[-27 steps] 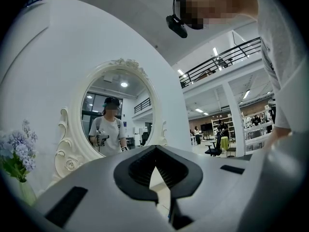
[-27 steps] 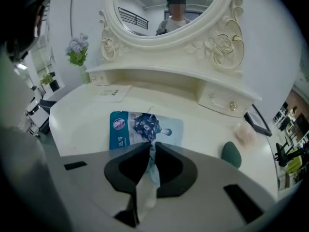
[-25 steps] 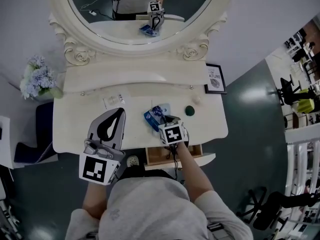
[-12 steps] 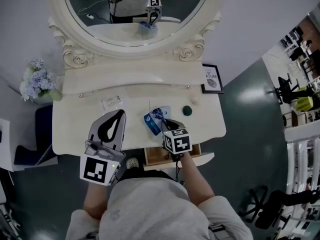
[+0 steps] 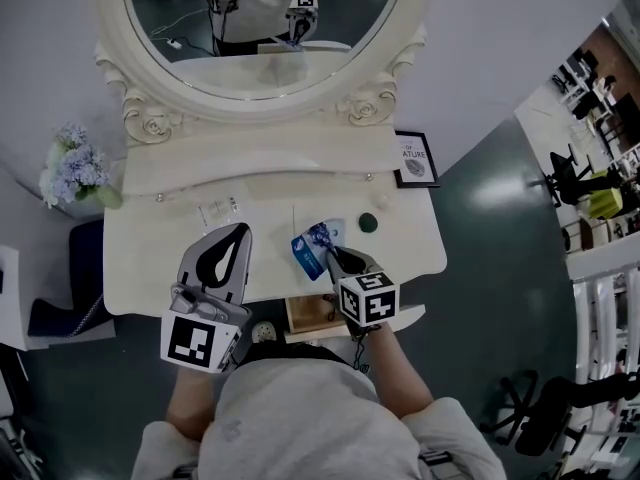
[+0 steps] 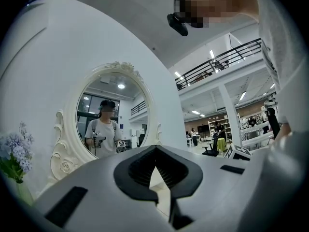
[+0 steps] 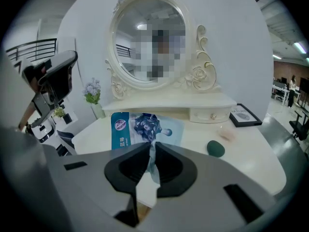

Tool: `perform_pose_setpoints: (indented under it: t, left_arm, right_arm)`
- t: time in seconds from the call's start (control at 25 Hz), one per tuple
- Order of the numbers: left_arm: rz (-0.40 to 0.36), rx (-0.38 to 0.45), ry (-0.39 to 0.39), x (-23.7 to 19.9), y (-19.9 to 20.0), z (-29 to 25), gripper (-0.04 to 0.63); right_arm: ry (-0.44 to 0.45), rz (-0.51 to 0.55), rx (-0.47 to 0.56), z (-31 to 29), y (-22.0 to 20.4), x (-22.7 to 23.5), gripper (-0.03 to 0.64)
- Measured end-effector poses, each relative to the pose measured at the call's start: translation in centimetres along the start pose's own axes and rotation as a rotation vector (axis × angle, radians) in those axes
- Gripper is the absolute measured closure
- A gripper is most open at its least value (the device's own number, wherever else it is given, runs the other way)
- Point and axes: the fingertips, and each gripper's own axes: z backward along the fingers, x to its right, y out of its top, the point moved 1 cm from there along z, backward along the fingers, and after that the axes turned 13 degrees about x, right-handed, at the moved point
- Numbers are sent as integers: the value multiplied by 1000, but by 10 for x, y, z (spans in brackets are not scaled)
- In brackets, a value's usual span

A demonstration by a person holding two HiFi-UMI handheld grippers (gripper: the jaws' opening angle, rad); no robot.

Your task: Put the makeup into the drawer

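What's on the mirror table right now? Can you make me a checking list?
Surface: white table, things only on its middle and right.
Job's things: blue packet held up by the right gripper; green sponge and pink puff lie on top; drawer open at the front.
Clutter: flowers at the back left, framed picture at the right, small clear things.
Grippers: left gripper shut, empty; right gripper shut on the packet.
Cables: nothing seen on the table.
Surroundings: oval mirror, dark floor, chairs far right.

Your packet [image 5: 312,250] hangs over the table [image 5: 140,258], sponge [image 5: 368,222] to its right, open drawer [image 5: 312,313] below in front, mirror [image 5: 260,38] behind, flowers [image 5: 72,165] far left, picture [image 5: 411,158] right.
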Motion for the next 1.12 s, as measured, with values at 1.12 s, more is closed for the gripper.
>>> perform_pose_setpoints:
  t: [1.12]
  left_arm:
    - [31, 62, -88, 44, 13, -8, 583]
  right_arm:
    - [-48, -49, -22, 79, -44, 14, 574]
